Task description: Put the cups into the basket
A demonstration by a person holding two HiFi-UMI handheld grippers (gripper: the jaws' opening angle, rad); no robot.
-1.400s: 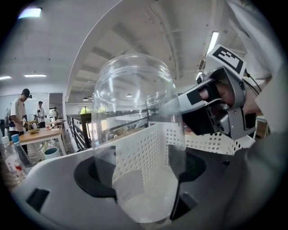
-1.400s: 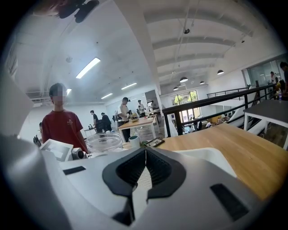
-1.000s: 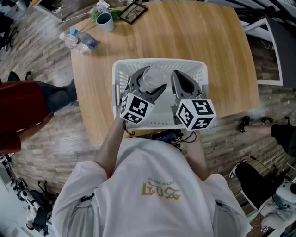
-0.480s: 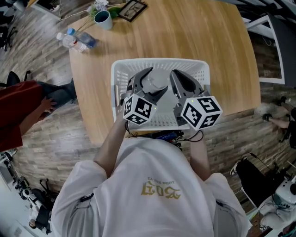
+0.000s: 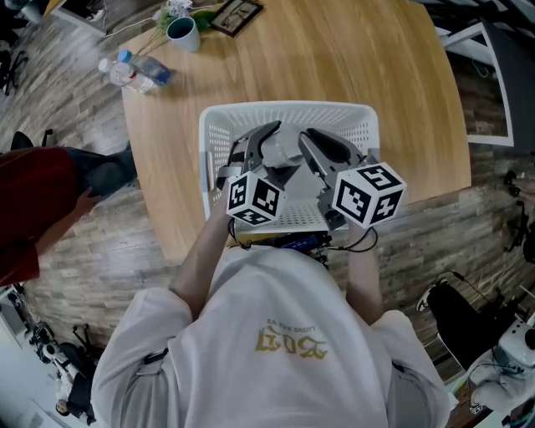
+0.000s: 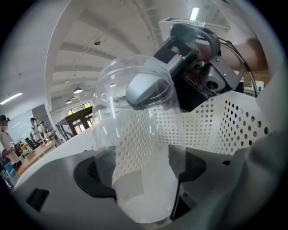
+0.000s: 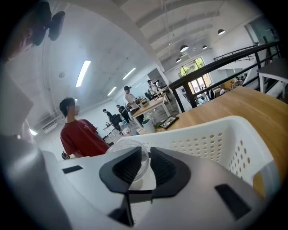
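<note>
Tabletop (image 5: pixel 376 58) open beyond basket (image 5: pixel 284 107) rim; left gripper (image 6: pixel 143 173) holds clear cup (image 6: pixel 135 112) above

Head view steeply down over basket (image 5: pixel 284 107), gripper views close, seemingly near-level, sharing its wall

A teal mug (image 5: pixel 181 32), bottles (image 5: pixel 134 71) and frame (image 5: pixel 235 14) sit on the table (image 5: pixel 376 58).

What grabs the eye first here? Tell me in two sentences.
A clear cup is gripped in the left tongs and held over the white basket on the wooden table. The right tongs appear to pinch the same cup's rim, with one tip inside its mouth.
</note>
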